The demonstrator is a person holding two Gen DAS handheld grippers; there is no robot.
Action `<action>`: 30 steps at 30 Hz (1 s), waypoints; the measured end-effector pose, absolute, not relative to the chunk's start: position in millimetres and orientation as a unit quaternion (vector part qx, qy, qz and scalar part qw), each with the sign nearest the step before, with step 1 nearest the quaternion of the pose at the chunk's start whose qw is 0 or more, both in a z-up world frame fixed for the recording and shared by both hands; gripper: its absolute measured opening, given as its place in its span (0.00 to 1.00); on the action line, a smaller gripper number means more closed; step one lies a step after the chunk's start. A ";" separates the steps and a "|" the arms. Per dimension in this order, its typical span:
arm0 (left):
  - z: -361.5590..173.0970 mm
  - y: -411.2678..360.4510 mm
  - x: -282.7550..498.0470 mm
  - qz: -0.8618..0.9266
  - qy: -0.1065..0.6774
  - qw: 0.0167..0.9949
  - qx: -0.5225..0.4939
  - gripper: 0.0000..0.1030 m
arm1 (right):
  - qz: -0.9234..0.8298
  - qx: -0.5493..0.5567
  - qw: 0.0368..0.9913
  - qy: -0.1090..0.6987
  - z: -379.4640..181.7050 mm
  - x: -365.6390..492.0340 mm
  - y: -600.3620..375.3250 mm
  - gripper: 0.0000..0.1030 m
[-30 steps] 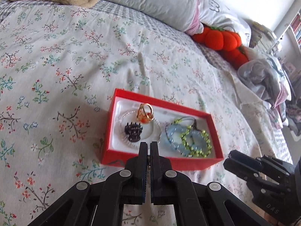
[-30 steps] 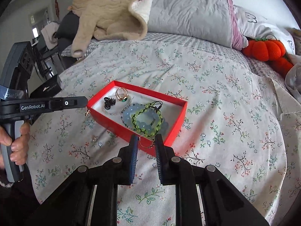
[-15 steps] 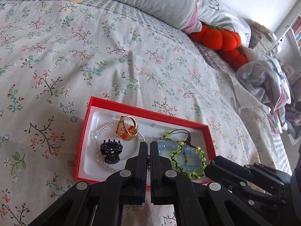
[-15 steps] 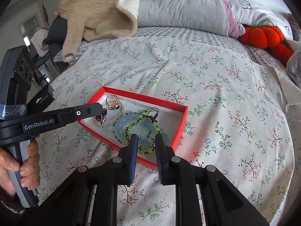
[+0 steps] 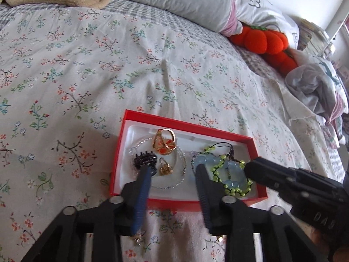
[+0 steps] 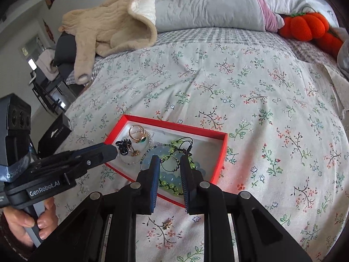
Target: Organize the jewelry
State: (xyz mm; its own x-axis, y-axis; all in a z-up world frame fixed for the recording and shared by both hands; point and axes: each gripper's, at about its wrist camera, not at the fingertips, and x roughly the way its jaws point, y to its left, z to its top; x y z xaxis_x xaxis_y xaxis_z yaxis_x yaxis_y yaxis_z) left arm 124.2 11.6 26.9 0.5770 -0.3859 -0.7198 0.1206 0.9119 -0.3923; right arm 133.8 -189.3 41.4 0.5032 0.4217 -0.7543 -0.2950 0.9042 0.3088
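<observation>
A red box with a white lining lies on the flowered bedspread. It holds a gold ring with an orange stone, a black hair claw, a clear bead string, and blue and green bead bracelets. My left gripper hangs over the box's near side with its jaws opening. A small gold earring lies loose in the box between them, and the pads do not touch it. My right gripper hovers over the bracelets, shut on a thin wire hoop.
Another small gold piece lies on the bedspread in front of the box. A beige jacket, grey pillows and an orange pumpkin plush line the far side. A black case sits at the bed's left edge.
My left gripper went from shut to open over the box, and the small gold earring now lies in it. My right gripper carried the hoop from the box's near rim to above the bracelets.
</observation>
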 end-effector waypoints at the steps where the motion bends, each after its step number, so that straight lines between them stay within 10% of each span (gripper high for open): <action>1: 27.5 13.6 122.4 -0.141 0.438 0.875 -0.149 0.43 | 0.206 0.076 0.865 0.452 43.5 132.8 -192.2 0.21; 19: 13.0 35.8 75.0 -0.094 0.445 0.885 -0.096 0.90 | 0.154 0.022 0.888 0.433 47.6 74.7 -202.0 0.63; 30: -33.9 43.7 60.3 -0.076 0.452 0.887 -0.051 0.92 | 0.145 -0.072 0.861 0.482 -25.8 47.0 -171.2 0.66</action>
State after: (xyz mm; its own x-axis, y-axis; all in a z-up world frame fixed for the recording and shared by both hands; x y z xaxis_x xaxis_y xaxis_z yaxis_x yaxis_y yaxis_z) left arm 60.3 43.7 -33.9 0.5802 -0.1802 -0.7943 0.0884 0.9834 -0.1586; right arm 47.0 -171.2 -25.8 0.4938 0.1802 -0.8507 -0.3183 0.9479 0.0161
